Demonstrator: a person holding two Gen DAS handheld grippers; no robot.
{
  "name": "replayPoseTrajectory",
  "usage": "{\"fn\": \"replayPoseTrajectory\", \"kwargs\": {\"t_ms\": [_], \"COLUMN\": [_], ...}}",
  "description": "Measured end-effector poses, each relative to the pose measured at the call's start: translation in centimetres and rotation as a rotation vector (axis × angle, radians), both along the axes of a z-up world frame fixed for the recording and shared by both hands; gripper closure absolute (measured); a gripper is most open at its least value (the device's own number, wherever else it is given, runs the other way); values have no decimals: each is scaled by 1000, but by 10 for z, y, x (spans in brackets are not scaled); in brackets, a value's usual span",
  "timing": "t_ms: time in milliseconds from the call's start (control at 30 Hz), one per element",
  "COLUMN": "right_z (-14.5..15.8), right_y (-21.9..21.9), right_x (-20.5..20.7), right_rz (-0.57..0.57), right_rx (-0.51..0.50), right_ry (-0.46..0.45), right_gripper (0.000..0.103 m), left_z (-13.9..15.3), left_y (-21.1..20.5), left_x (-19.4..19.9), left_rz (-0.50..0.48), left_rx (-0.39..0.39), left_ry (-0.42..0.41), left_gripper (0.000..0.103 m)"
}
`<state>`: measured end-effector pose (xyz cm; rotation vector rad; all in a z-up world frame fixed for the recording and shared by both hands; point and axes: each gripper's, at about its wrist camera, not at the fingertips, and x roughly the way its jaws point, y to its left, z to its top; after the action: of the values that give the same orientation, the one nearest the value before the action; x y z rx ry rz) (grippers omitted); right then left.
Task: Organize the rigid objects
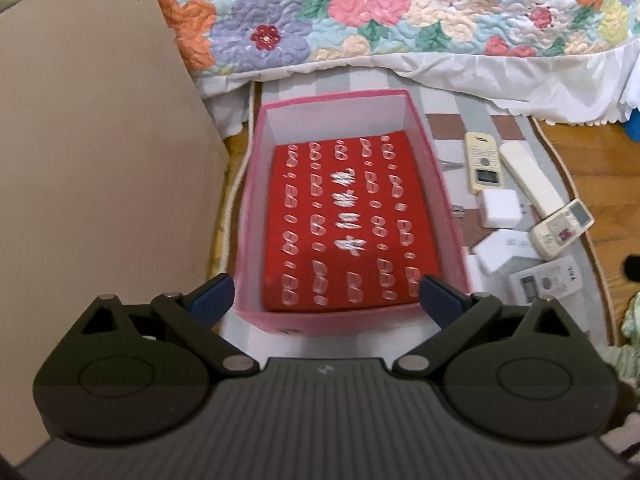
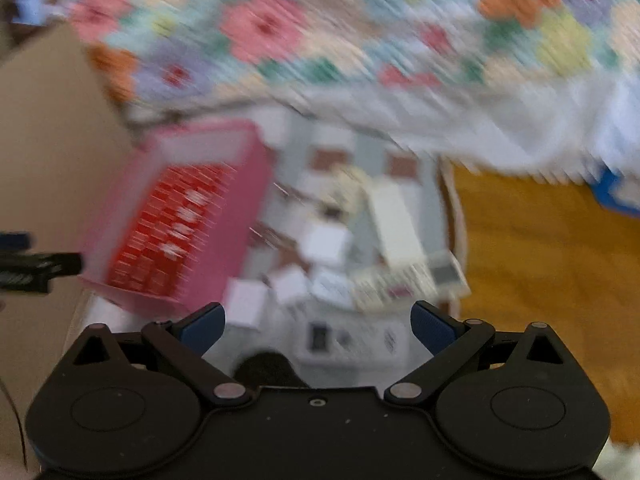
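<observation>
The left gripper (image 1: pixel 326 300) has its blue fingers (image 1: pixel 212 296) spread wide, with nothing between them. They hover over the near end of the pink box (image 1: pixel 256 200), one finger by each side. A red box (image 1: pixel 348 224) with shiny marks lies flat inside it.

The right gripper (image 2: pixel 318 326) is spread wide too and holds nothing. Its view is very blurry.

The things left to sort lie on the rug (image 1: pixel 472 120) just right of the pink box: a cream remote (image 1: pixel 483 162), a long white remote (image 1: pixel 530 178), another remote (image 1: pixel 562 229) and small white boxes (image 1: pixel 500 208). They look hard, light and a bit slippery. I would pinch a remote across its narrow middle, on the long sides, so it does not tip. A flowery quilt (image 1: pixel 380 12) hangs behind.
</observation>
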<state>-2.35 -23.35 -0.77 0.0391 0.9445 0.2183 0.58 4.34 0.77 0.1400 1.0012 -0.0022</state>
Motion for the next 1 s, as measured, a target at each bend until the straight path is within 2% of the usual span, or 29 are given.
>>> {"fn": "replayPoseTrajectory", "kwargs": {"t_ms": [67,133,267,400,533,633,733,800,867,933,1000], "right_z": [3,2,-2,-17,-42,-65,-87,-102,-114,-127,-135], "right_y": [-3,-6,-5,3,17,25,29,31,32,32,32], "right_x": [2,10,35,53,52,49,46,47,51,57,59], "right_rz": [101,177,303,451,633,766,864,921,963,998,1045], "right_rx": [26,26,-65,-77,-124,-192,-252,-300,-343,-377,-406], "right_ry": [-49,-61,-81,-33,5,37,85,112,135,168,179], "right_gripper": [2,2,2,2,3,4,7,13,32,38,38], "left_z": [2,2,-4,-26,-49,-63,-75,-84,-93,-103,-110], "left_y": [14,30,55,63,71,73,75,79,83,86,90], "left_x": [9,21,39,62,83,94,104,112,120,127,130], "left_rz": [-11,-10,54,73,100,117,125,138,161,163,160], "left_rx": [0,-7,-39,-15,-71,-92,-113,-142,-127,-114,-144], "left_ry": [7,26,3,64,131,150,157,148,136,133,145], "left_gripper": [5,6,6,11,16,24,41,67,84,85,87]}}
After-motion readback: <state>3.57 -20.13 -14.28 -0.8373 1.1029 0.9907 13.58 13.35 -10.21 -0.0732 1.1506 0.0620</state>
